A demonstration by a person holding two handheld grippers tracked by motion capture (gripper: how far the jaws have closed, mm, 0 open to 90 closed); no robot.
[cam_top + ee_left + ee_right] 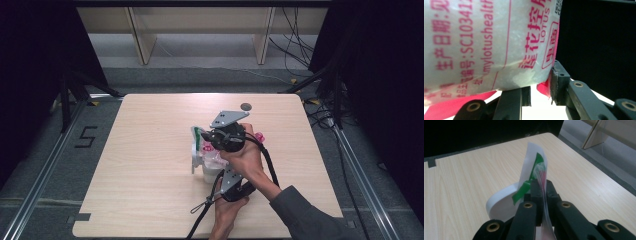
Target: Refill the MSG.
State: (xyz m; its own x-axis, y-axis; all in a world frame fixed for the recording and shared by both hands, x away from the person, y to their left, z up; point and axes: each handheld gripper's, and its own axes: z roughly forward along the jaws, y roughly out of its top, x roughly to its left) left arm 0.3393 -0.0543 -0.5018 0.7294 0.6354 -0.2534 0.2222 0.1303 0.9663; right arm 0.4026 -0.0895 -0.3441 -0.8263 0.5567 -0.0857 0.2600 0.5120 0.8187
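A white plastic bag (203, 156) with pink print and a green strip stands at the middle of the table (150, 125). My left gripper (214, 172) comes in from the near side and is shut on the bag's full lower body (486, 42); its right pad (556, 80) presses against the bag's side. My right gripper (206, 142) reaches in from the right and is shut on the bag's thin flat top edge (534, 157), where the film rises upright between its jaws (542, 183). Much of the bag is covered by the person's right hand (247, 157) in the high view.
A small dark round disc (245, 106) lies near the table's far edge. Something pink (260, 136) peeks out behind the right hand. Black cables (272, 170) trail from the grippers toward the near edge. Light wood (474, 170) stretches left of the bag.
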